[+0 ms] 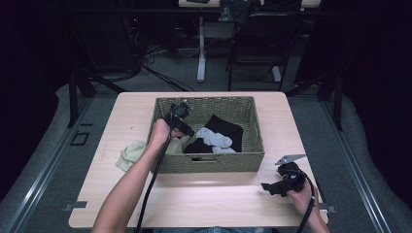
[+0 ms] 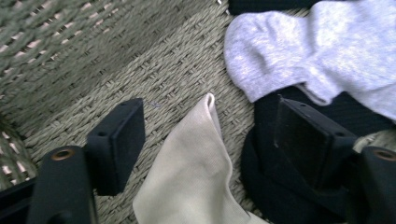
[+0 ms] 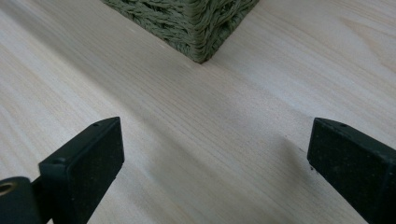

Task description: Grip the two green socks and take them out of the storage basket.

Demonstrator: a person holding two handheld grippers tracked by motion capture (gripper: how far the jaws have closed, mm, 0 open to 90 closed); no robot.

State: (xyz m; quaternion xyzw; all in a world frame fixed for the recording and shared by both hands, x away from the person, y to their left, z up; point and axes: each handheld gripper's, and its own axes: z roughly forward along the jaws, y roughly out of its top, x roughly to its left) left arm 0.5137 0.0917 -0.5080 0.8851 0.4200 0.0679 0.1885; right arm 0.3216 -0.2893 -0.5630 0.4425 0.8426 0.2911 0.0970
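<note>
A woven green basket (image 1: pixel 209 164) stands in the middle of the table. Inside it lie a light grey sock (image 1: pixel 217 140) (image 2: pixel 322 51) and black socks (image 1: pixel 227 127) (image 2: pixel 280 186). My left gripper (image 1: pixel 186 132) (image 2: pixel 212 135) reaches down into the basket's left half. Its jaws are open, with a cream sock (image 2: pixel 187 177) lying between them on the basket floor; neither pad touches it. The right jaw hangs over a black sock. My right gripper (image 1: pixel 266 188) (image 3: pixel 215 154) rests near the table's front right, jaws wide open over bare wood, with nothing between them.
A cream cloth (image 1: pixel 130 154) lies on the table against the basket's left wall. A corner of the basket (image 3: pixel 198 32) is just ahead of the right gripper. Bare wooden tabletop (image 1: pixel 214 199) stretches along the front. Chairs and table legs stand beyond the far edge.
</note>
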